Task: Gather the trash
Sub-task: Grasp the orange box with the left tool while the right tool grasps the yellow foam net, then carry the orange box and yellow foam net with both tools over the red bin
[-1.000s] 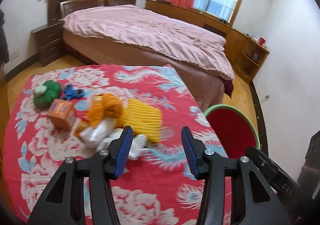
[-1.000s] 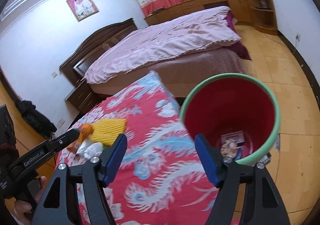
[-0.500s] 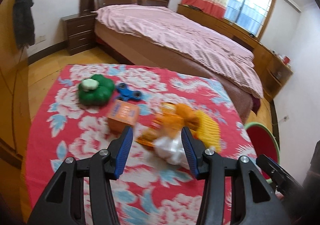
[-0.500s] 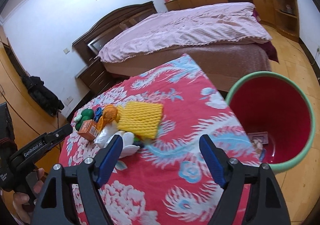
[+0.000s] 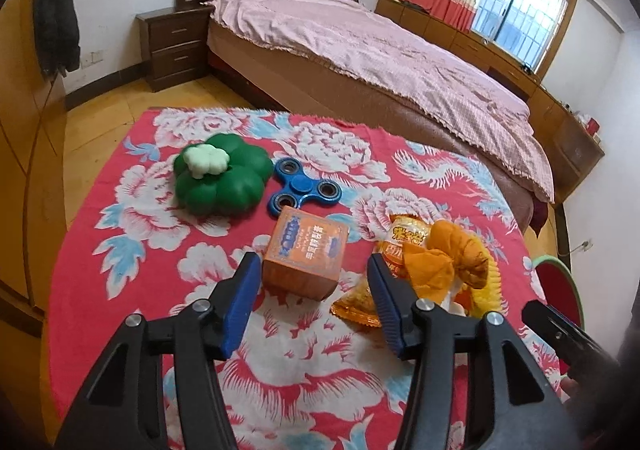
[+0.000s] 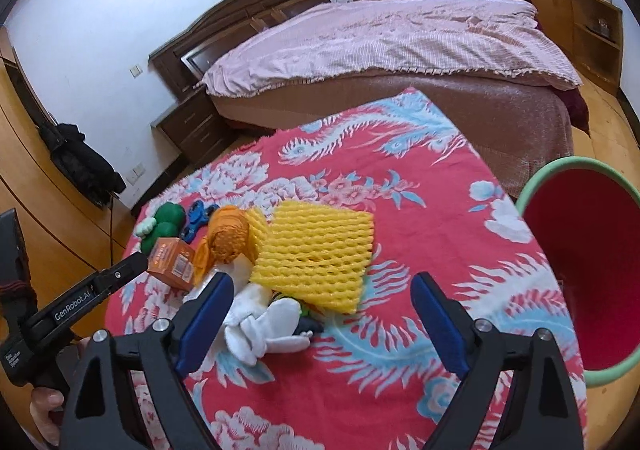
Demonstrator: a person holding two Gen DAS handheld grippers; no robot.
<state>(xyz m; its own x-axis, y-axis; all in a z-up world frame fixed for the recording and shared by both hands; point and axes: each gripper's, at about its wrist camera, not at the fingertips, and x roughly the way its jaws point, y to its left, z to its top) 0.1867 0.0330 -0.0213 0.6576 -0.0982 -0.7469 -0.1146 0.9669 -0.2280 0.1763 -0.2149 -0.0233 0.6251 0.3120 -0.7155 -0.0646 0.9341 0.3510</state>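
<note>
My left gripper [image 5: 314,304] is open just in front of a small orange box [image 5: 306,253] on the red floral table. Right of the box lie an orange snack wrapper [image 5: 394,250] and crumpled orange cloth [image 5: 448,262]. My right gripper [image 6: 322,320] is open and empty over the pile: yellow foam netting [image 6: 316,254], crumpled white tissue [image 6: 264,326], the orange cloth [image 6: 226,236] and the box [image 6: 172,262]. The red bin with a green rim [image 6: 584,274] stands beside the table's right edge; it also shows in the left wrist view [image 5: 558,286].
A green pumpkin-shaped toy [image 5: 218,178] and a blue fidget spinner [image 5: 304,190] lie at the table's far left. A bed with a pink cover [image 5: 380,46] stands behind the table, a nightstand [image 5: 172,46] at its head. The floor is wooden.
My left gripper has swung left and closer to the table, so the orange box now sits between its fingers. My right gripper has turned left from the bin toward the pile.
</note>
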